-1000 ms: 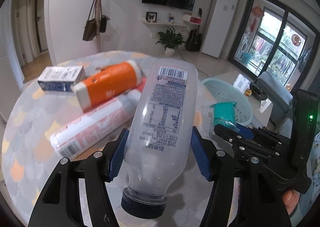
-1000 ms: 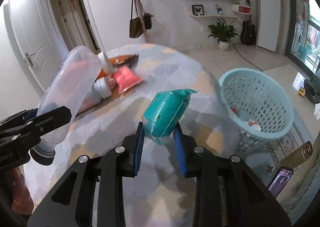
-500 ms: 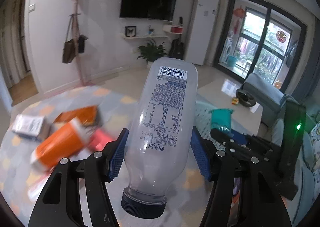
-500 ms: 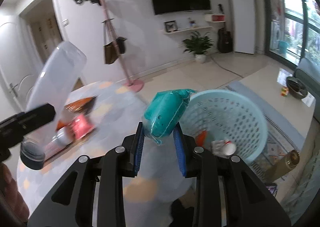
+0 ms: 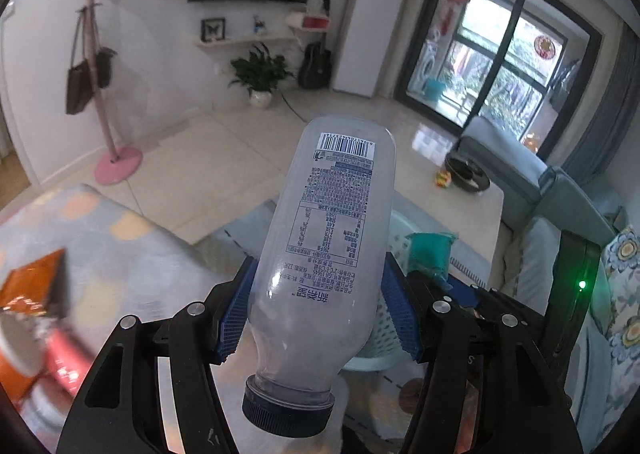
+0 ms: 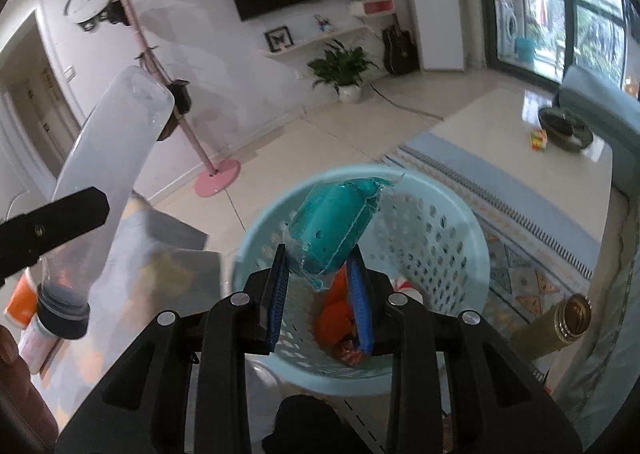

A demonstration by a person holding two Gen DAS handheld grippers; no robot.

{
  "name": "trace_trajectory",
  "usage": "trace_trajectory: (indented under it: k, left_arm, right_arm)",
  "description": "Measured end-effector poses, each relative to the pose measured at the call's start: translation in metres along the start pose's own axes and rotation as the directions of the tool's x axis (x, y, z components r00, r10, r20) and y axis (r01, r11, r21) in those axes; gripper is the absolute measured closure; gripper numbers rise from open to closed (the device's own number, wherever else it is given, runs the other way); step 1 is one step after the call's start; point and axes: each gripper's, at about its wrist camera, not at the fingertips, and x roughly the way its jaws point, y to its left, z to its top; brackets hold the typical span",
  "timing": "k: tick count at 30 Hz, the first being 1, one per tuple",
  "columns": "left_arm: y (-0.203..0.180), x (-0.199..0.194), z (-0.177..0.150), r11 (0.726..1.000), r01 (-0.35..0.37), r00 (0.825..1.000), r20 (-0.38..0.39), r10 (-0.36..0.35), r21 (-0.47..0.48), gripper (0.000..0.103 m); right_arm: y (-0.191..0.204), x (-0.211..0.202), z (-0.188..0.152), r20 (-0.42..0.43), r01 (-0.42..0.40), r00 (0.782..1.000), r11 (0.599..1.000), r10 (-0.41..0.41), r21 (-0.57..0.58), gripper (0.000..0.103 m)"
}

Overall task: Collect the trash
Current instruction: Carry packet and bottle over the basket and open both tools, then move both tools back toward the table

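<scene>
My left gripper [image 5: 318,312] is shut on an empty clear plastic bottle [image 5: 328,254] with a dark blue cap, held cap-down in the air past the table edge. It also shows in the right wrist view [image 6: 108,173]. My right gripper [image 6: 320,294] is shut on a teal wrapped packet [image 6: 334,232], held above the light blue perforated basket [image 6: 440,238]. The basket holds orange and red trash [image 6: 334,318]. In the left wrist view the packet [image 5: 426,252] and the basket [image 5: 390,338] lie behind the bottle.
A round table with a grey patterned cloth [image 5: 120,250] lies at left, with orange packaging [image 5: 34,286] on it. A grey sofa [image 5: 560,189], a patterned rug [image 6: 520,213], a pink coat stand [image 5: 116,165] and a brass tube [image 6: 560,322] stand around.
Both grippers have swung right, away from the table, with their items still held. The right gripper now hangs over the basket; the table trash has slid to the left edge of view.
</scene>
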Motion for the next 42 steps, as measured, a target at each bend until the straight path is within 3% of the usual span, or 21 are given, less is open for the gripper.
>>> trace_trajectory:
  k: [5, 10, 13, 16, 23, 31, 37, 42]
  left_arm:
    - [-0.002, 0.037, 0.002, 1.0, 0.01, 0.998, -0.068, -0.01, -0.005, 0.043]
    - [-0.002, 0.041, 0.005, 1.0, 0.019, 0.997, -0.075, -0.02, -0.011, 0.037]
    - [-0.005, 0.028, 0.003, 1.0, 0.015, 0.999, -0.046, -0.014, 0.007, 0.031]
    - [-0.004, 0.013, 0.002, 1.0, 0.012, 1.0, -0.022, -0.011, 0.015, 0.031]
    - [-0.003, -0.043, -0.011, 1.0, 0.0, 0.998, 0.059, 0.0, 0.002, 0.031]
    - [0.021, -0.135, -0.032, 0.998, -0.036, 0.979, 0.199, 0.045, -0.049, 0.031]
    - [0.064, -0.207, -0.061, 0.987, -0.109, 0.952, 0.273, 0.138, -0.118, 0.031]
    - [0.111, -0.243, -0.086, 0.962, -0.198, 0.936, 0.257, 0.243, -0.188, 0.031]
  right_arm:
    - [-0.02, 0.022, -0.004, -0.061, 0.031, 0.998, 0.999, -0.029, 0.034, 0.076]
    - [-0.028, 0.032, -0.007, -0.092, 0.053, 0.995, 0.997, -0.048, 0.057, 0.073]
    - [-0.031, 0.028, -0.007, -0.085, 0.062, 0.995, 0.996, -0.056, 0.067, 0.053]
    - [-0.027, 0.018, -0.008, -0.062, 0.063, 0.996, 0.996, -0.059, 0.057, 0.053]
    - [0.01, -0.026, -0.01, 0.002, 0.009, 1.0, 1.0, -0.009, -0.022, 0.053]
    - [0.078, -0.087, -0.013, 0.081, -0.085, 0.992, 0.986, 0.097, -0.14, 0.053]
    - [0.135, -0.118, -0.027, 0.103, -0.14, 0.981, 0.963, 0.168, -0.232, 0.053]
    - [0.176, -0.122, -0.042, 0.074, -0.183, 0.975, 0.942, 0.211, -0.28, 0.053]
